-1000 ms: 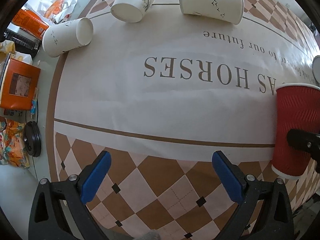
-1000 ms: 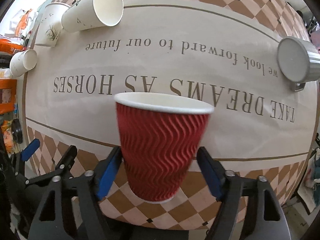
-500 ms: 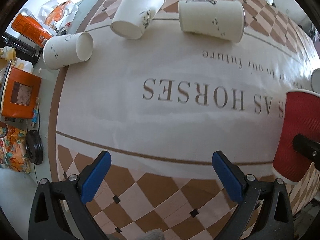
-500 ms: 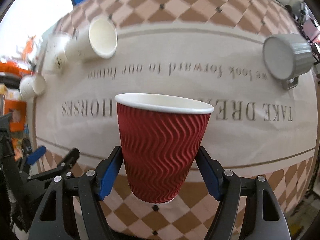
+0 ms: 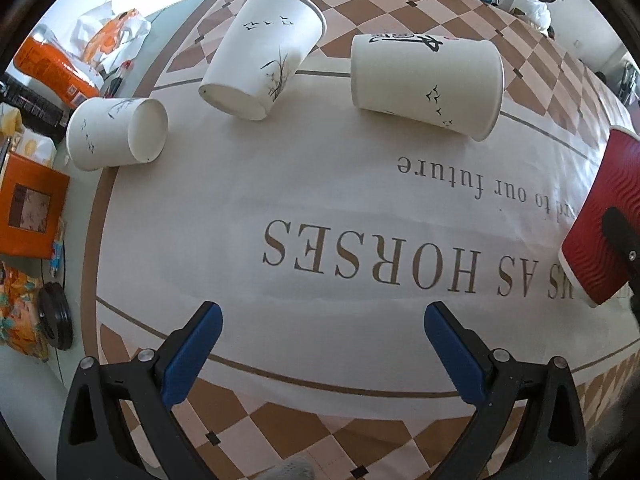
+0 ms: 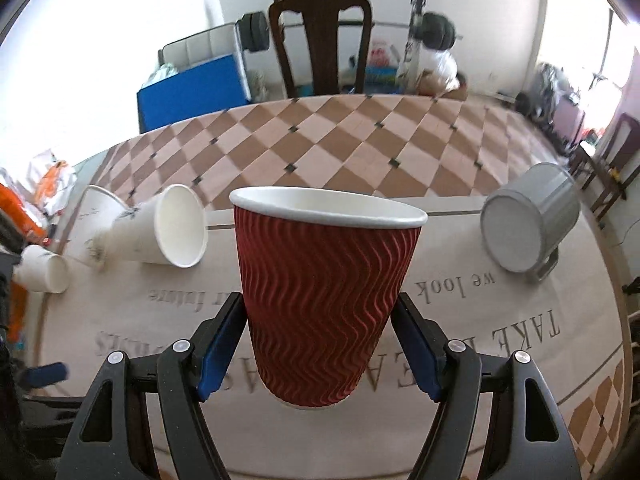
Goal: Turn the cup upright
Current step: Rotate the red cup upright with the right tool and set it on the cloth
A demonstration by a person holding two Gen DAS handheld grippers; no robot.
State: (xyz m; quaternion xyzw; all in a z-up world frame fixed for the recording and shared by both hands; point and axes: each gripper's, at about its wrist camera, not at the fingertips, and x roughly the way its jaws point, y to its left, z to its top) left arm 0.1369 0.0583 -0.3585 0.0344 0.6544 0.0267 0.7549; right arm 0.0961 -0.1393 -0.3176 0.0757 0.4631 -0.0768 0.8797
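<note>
Well, the right gripper has its blue pads clamped on the red ribbed cup, held mouth-up above the tablecloth. The left gripper hangs with its jaws wide apart around nothing. Ahead of it lie three white paper cups on their sides; a grey mug lies right of the red cup.

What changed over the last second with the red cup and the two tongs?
The right tongs stayed shut on the red cup and tipped their view up from the tablecloth toward the chair; the cup remains mouth-up. The left tongs stayed open and empty. The white paper cups still lie on their sides.
</note>
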